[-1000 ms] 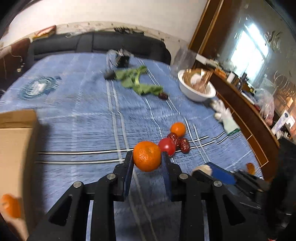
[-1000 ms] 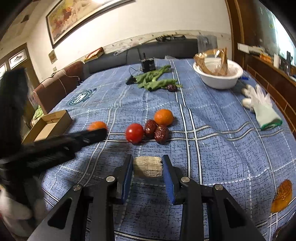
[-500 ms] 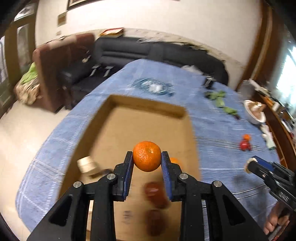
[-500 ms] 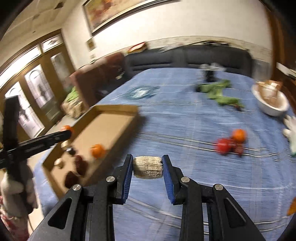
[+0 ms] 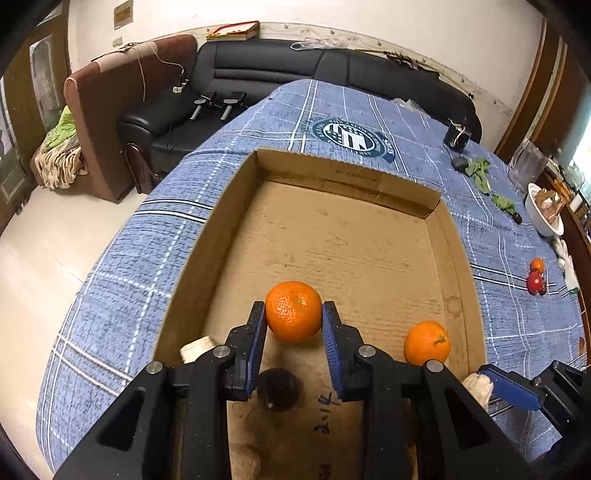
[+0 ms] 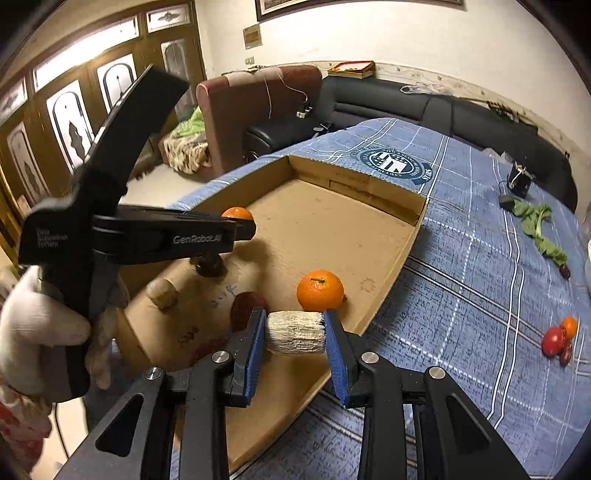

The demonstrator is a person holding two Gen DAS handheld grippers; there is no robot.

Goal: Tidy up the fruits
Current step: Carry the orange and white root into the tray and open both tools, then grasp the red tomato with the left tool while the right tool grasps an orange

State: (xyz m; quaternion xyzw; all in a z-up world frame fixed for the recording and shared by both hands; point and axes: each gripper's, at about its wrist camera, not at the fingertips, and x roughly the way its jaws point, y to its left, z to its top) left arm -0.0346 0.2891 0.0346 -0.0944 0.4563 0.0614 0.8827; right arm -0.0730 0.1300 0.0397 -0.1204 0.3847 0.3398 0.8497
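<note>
A mandarin (image 5: 293, 311) hangs above the open cardboard box (image 5: 236, 206), where another mandarin (image 5: 427, 342) lies; a pale ridged cylinder (image 6: 295, 331) hovers at its rim.

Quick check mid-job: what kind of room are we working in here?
Most likely a home living room: a black leather sofa behind a table under a blue plaid cloth, and a framed picture on the wall.

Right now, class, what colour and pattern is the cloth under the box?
Blue cloth with white check lines; left wrist view.

box (image 5: 236, 206): matt cardboard; tablecloth (image 5: 155, 236): woven cloth; sofa (image 5: 258, 70): glossy leather
</note>
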